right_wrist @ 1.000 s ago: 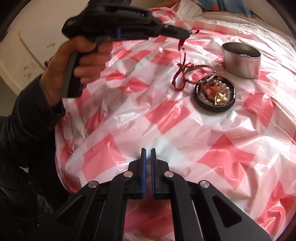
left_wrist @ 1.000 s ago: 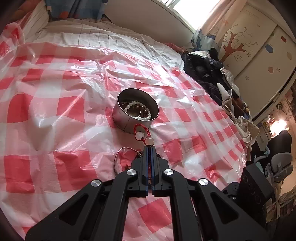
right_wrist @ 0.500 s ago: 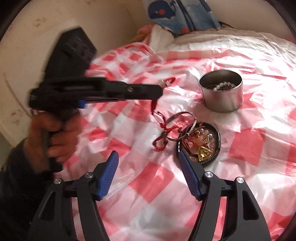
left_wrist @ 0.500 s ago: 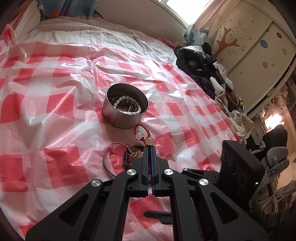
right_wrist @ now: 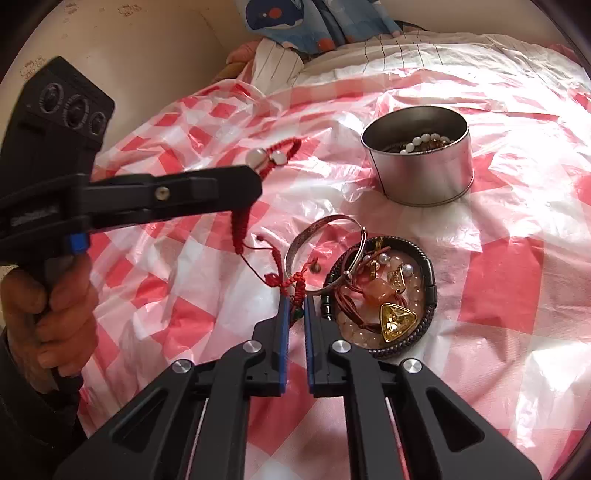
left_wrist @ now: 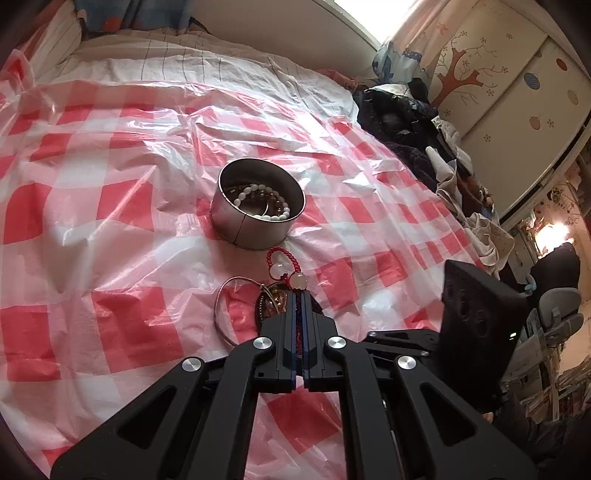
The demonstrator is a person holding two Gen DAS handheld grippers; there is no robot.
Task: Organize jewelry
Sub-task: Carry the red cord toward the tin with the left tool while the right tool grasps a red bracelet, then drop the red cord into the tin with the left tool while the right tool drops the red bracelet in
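Note:
My left gripper [left_wrist: 300, 295] is shut on a red cord bracelet [left_wrist: 283, 266] with two pale beads; in the right wrist view it [right_wrist: 255, 173] holds the bracelet [right_wrist: 275, 155] above the cloth, the cord's tail hanging down. My right gripper [right_wrist: 294, 301] has closed around the cord's knotted end [right_wrist: 295, 282]. A round metal tin [right_wrist: 421, 155] with bead bracelets stands beyond; it also shows in the left wrist view [left_wrist: 255, 210]. A black round tray [right_wrist: 428, 280] holds a yellow pendant [right_wrist: 397, 319] and beads. A silver bangle [right_wrist: 325, 254] leans on it.
A red and white checked plastic sheet [left_wrist: 110, 221] covers the bed. A pile of dark clothes [left_wrist: 413, 125] lies at the bed's far right edge. A wardrobe [left_wrist: 517, 74] stands beyond. Pillows [right_wrist: 306, 22] lie at the head.
My right gripper opened wide, moved forward to the hanging cord's end and closed on it. My left gripper kept holding the bracelet and shifted slightly.

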